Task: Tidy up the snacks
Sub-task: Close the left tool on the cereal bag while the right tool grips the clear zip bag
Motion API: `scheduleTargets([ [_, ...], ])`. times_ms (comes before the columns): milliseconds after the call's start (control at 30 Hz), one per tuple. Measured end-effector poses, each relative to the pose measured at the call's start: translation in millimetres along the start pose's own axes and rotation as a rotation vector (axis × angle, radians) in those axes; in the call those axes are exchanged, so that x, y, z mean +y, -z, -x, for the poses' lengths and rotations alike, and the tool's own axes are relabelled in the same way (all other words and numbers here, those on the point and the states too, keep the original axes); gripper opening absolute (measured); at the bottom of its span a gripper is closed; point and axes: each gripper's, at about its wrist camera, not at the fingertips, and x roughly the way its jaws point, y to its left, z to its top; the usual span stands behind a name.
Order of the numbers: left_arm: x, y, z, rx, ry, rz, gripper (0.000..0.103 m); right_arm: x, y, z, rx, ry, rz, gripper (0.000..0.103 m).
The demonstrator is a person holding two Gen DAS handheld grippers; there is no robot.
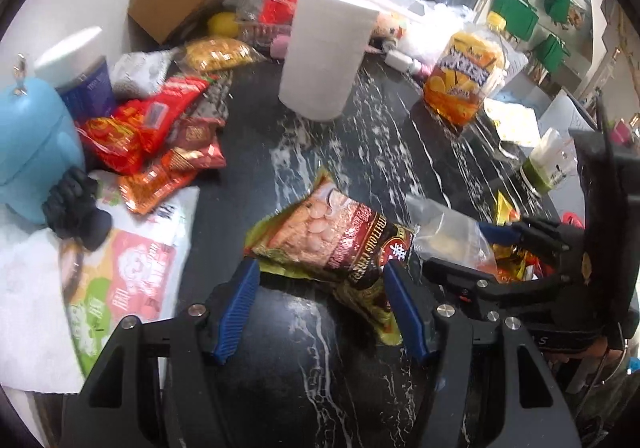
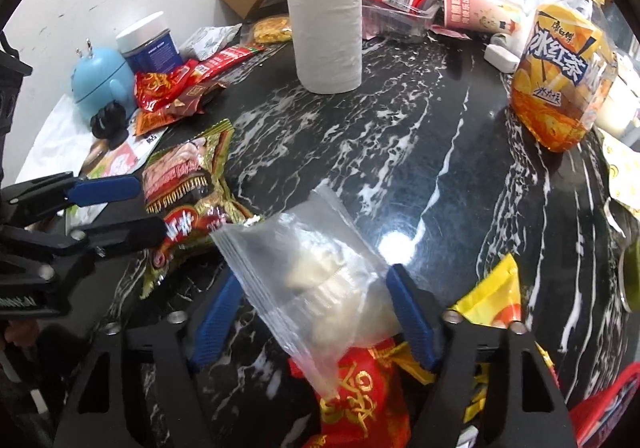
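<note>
Both tongs stand part open, neither pressing on anything. Your left gripper (image 1: 320, 290) straddles the lower end of the red-and-green snack packet (image 1: 340, 244), pads clear of the foil on both sides. Your right gripper (image 2: 316, 312) has the clear zip bag (image 2: 320, 268) between its jaws, pads not squeezing it; a red packet (image 2: 360, 392) lies underneath. Both lie on the black marble counter (image 2: 420, 175), the packet's end touching the bag's corner.

Judgement: pick-up stage, nothing sorted yet.
- Left: close on the packet's crimped end, not the puffed middle.
- Right: pinch the bag near its seal, clear of the soft white contents and the red packet below.
- Lift one at a time so the touching edges don't drag each other toward the paper roll (image 2: 324, 23).
</note>
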Motion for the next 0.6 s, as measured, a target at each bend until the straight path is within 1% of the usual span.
scheduleTargets([
  [100,-0.1,-6.1,9.0,-0.046,-0.017,-0.015,0.063,-2.7,0.8,1.6,-0.007,-0.023,-0.011,0.060],
  [200,-2.7,-15.3,10.4,-0.070,-0.027,-0.048,0.063,-2.5,0.9,2.4,-0.014,-0.036,-0.020,0.059],
  [300,-5.7,-22.7,4.2,-0.073,-0.005,-0.071,0.063,-3.4,0.7,3.8,-0.018,-0.038,-0.030,0.058],
  [400,-7.3,-26.1,-8.0,-0.048,0.008,-0.078,0.063,-8.4,1.2,6.9,-0.029,-0.029,-0.048,0.058],
  [467,-8.6,-27.1,-16.4,-0.020,0.036,-0.075,0.063,-12.7,1.5,9.5,-0.040,-0.021,-0.057,0.058],
  [533,-10.9,-27.4,-21.8,0.000,0.063,-0.079,0.063,-16.3,1.2,11.8,-0.054,-0.028,-0.064,0.058],
  [600,-13.8,-27.6,-26.0,0.014,0.067,-0.091,0.063,-19.0,1.7,11.9,-0.058,-0.035,-0.070,0.058],
])
